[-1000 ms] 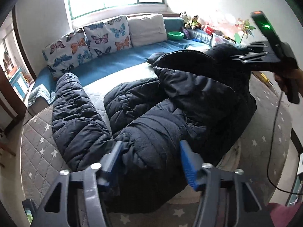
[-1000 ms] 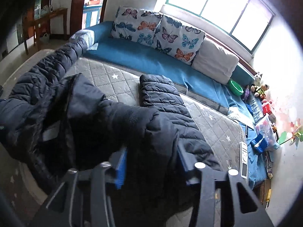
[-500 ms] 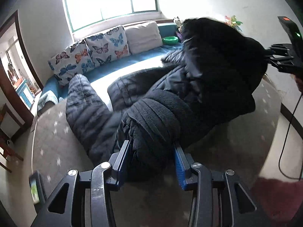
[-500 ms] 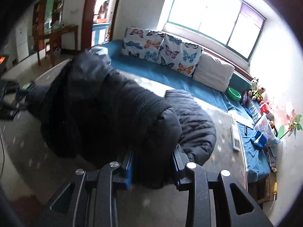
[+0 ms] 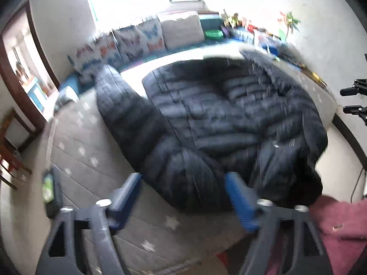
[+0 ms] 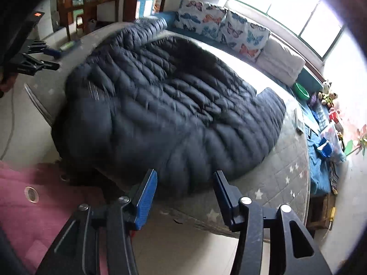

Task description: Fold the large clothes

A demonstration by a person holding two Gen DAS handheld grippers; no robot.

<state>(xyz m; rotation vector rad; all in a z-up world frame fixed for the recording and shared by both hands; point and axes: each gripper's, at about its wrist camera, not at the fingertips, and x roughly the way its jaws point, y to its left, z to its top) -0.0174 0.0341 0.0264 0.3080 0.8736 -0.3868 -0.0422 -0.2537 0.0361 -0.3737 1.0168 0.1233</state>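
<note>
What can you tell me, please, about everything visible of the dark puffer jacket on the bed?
The puffer jacket is a large, dark navy garment, quilted in puffy horizontal channels with a slightly shiny shell. It lies spread flat on the grey star-patterned mattress, with one sleeve stretched away toward the butterfly pillows and its near edge overhanging the mattress edge. Neither gripper touches it: the jaws of the left gripper and the right gripper are opening, with nothing pressed between them.
</note>
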